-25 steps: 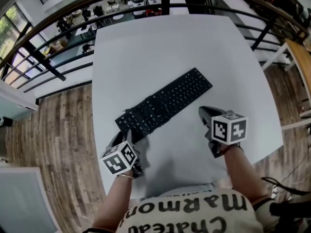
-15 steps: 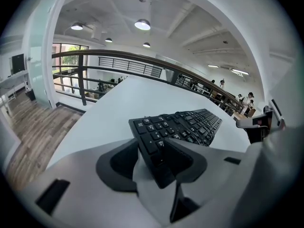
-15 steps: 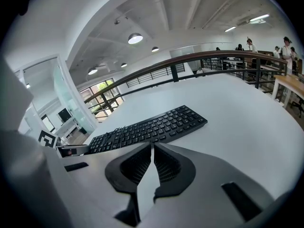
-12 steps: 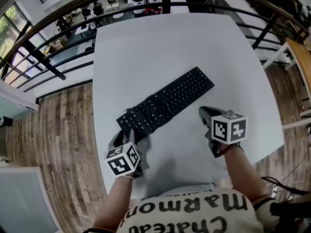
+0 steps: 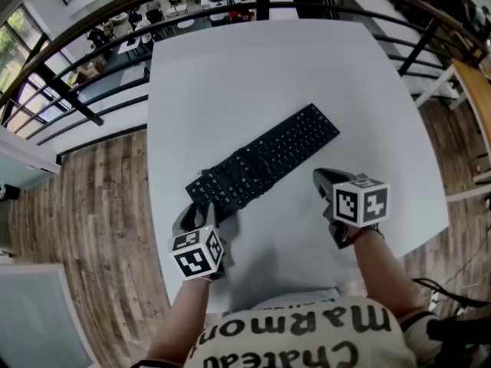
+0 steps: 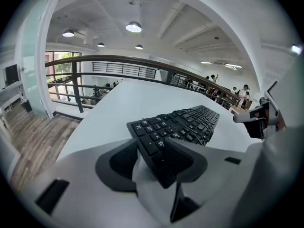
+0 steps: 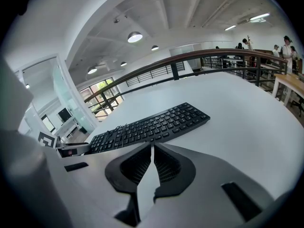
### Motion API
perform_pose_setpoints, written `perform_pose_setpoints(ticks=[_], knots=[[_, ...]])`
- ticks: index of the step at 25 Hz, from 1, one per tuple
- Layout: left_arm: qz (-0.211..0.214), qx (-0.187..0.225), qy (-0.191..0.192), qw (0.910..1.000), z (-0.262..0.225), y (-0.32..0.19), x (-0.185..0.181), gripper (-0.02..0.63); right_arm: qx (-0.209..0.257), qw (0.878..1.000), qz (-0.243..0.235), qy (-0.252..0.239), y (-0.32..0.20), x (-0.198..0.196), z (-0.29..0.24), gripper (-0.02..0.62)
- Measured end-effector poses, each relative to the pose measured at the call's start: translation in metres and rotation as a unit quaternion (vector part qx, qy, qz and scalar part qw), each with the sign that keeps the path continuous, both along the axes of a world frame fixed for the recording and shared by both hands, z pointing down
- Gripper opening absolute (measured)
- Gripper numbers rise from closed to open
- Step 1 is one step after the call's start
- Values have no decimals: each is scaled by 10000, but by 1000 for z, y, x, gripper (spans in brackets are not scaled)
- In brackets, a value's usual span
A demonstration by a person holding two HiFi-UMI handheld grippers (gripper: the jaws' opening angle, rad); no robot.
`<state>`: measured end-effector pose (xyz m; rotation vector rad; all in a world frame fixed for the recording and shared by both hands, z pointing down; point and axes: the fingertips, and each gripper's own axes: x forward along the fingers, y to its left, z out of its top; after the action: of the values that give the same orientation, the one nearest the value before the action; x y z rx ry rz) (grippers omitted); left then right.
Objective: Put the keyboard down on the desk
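A black keyboard (image 5: 265,159) stretches diagonally over the white desk (image 5: 253,60), far end up and to the right. Its near left corner sits between the jaws of my left gripper (image 5: 204,215), whose pads hold that corner (image 6: 154,146). The keys run away from the left gripper (image 6: 152,155) toward the railing. In the right gripper view the keyboard (image 7: 152,125) lies low along the desk just beyond the jaws. My right gripper (image 5: 317,177) hovers near the keyboard's front edge, apart from it, shut with nothing between its pads (image 7: 166,163).
The desk's front edge is close to the person's body, and its left edge (image 5: 153,205) drops to a wooden floor (image 5: 92,198). A dark railing (image 5: 84,21) curves behind the desk. A wooden table (image 5: 476,90) stands off to the right.
The left gripper has shifted slightly right and toward the person. The keyboard has swung a little, its far end moving up and right. The right gripper has stayed put.
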<state>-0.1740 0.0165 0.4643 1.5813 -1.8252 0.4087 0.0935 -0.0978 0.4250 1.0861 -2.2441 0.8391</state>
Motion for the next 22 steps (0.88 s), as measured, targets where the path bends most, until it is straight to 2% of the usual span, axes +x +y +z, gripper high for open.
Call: perform_pose_setpoints(ticks=[12, 15, 22], knots=[[390, 95, -277, 9988, -5, -4, -3, 173, -4, 9999, 48, 91, 6, -4, -1, 43], [426, 184, -504, 9976, -11, -9, -2, 126, 2, 9999, 66, 86, 7, -2, -3, 43], [349, 217, -334, 9986, -13, -4, -15, 106, 35, 9999, 115, 120, 15, -8, -8, 43]])
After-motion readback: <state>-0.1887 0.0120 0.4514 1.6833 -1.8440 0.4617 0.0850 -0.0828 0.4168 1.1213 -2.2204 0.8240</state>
